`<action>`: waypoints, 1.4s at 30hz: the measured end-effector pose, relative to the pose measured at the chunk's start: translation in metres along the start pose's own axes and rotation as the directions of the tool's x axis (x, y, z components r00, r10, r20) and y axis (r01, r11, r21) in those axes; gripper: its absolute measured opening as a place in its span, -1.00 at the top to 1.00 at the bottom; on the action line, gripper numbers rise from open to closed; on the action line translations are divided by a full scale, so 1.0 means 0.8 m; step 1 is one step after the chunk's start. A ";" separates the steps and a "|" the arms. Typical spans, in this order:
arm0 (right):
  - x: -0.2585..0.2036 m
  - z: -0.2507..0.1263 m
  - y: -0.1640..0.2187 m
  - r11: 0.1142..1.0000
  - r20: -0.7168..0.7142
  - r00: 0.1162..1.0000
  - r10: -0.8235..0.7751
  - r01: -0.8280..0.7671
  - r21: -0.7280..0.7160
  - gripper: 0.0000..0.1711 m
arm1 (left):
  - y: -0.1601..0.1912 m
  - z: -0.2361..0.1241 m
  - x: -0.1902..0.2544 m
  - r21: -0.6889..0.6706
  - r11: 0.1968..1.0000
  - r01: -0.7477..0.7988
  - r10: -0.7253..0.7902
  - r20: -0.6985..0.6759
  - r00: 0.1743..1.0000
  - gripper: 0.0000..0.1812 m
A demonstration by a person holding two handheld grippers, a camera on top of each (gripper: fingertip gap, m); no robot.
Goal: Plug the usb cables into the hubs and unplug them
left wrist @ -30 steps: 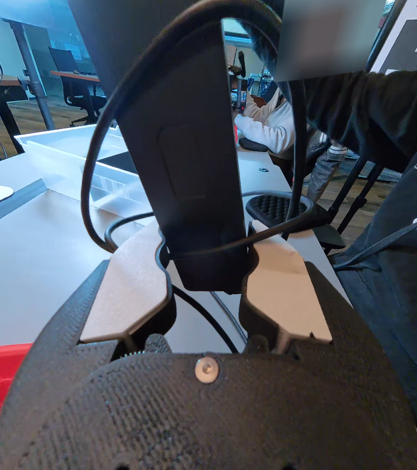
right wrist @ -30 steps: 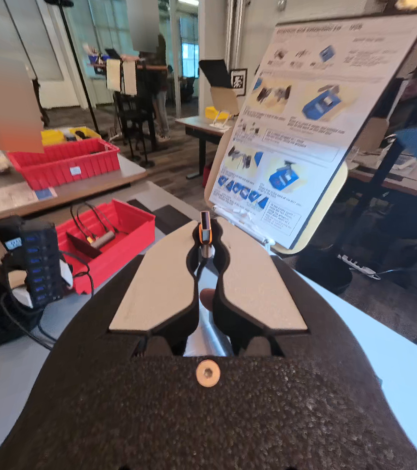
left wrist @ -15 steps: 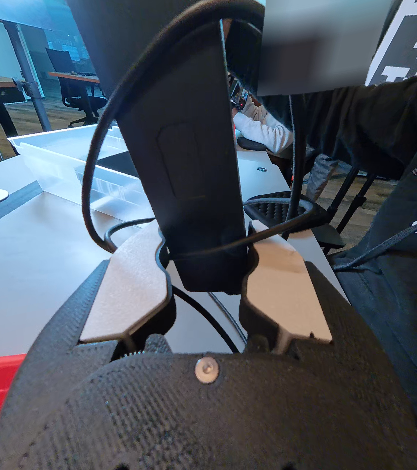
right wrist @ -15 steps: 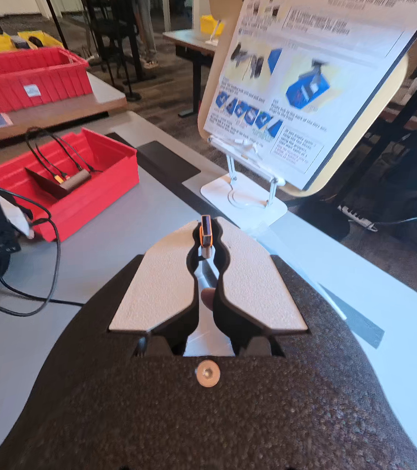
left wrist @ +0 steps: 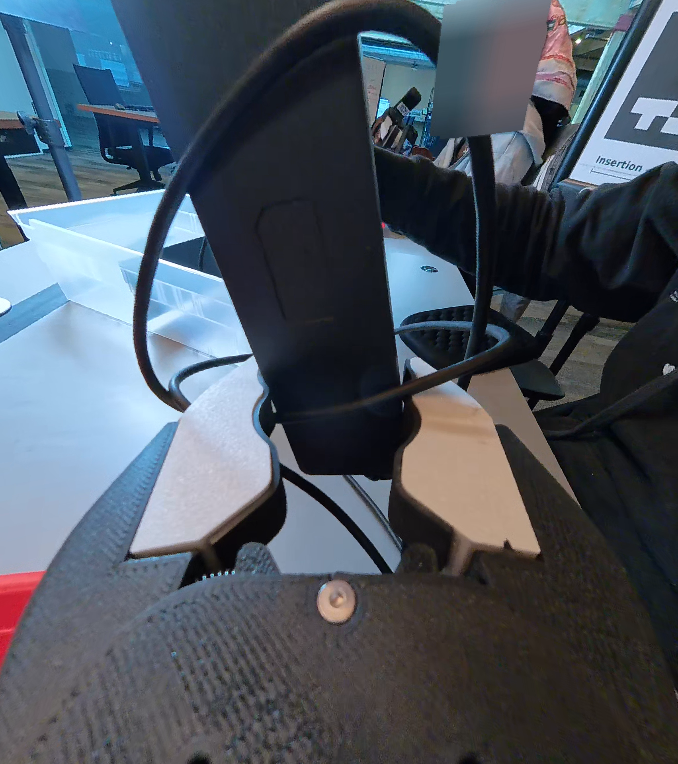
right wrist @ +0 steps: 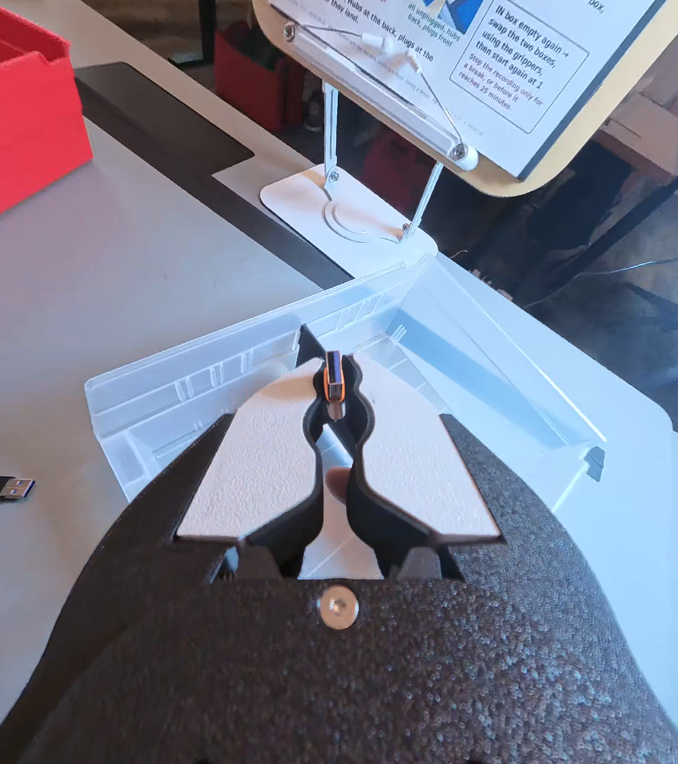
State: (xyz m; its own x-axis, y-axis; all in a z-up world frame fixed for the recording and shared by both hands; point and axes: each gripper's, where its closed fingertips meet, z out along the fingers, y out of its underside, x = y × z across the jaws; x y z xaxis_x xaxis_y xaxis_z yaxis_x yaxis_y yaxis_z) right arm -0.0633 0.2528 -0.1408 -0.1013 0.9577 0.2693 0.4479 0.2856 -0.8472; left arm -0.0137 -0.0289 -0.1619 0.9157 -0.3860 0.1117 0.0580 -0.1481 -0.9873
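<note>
while the left gripper has its fingers clamped on the base of a tall black usb hub, its black cable looping round, the right gripper pinches a small orange-edged usb plug btwn nearly closed tips, above a clear plastic bin on the counter. loose usb cable end lies left; red bin and doc stand farther off.

1. Matt black plastic on the hub, smooth.
2. Rough, grainy black plastic on both claw bodies; shiny metal screw.
3. Clear glossy plastic bin.
4. Smooth matt grey surface.
5. Bright metal tip on the loose USB plug.
</note>
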 end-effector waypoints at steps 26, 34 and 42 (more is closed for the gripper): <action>-0.044 0.009 -0.016 1.000 -0.005 1.000 -0.029 0.028 -0.007 0.35 | 0.001 0.002 0.004 0.000 1.000 0.006 -0.006 -0.010 1.000 0.34; -0.076 -0.027 -0.057 0.991 0.000 0.994 -0.110 0.110 0.077 0.23 | 0.006 0.006 0.006 -0.016 1.000 0.013 -0.013 -0.022 1.000 0.34; -0.194 -0.054 -0.077 0.956 0.254 0.937 -0.239 0.183 0.228 0.24 | 0.003 0.007 0.031 -0.002 0.999 0.053 -0.053 -0.164 0.985 0.34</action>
State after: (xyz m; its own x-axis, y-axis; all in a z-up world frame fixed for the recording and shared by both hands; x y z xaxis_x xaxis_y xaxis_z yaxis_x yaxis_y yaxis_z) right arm -0.0365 0.0854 -0.1106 -0.4274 0.8381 0.3390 0.2072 0.4559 -0.8656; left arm 0.0115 -0.0337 -0.1625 0.8335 -0.5221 0.1807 0.1061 -0.1698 -0.9797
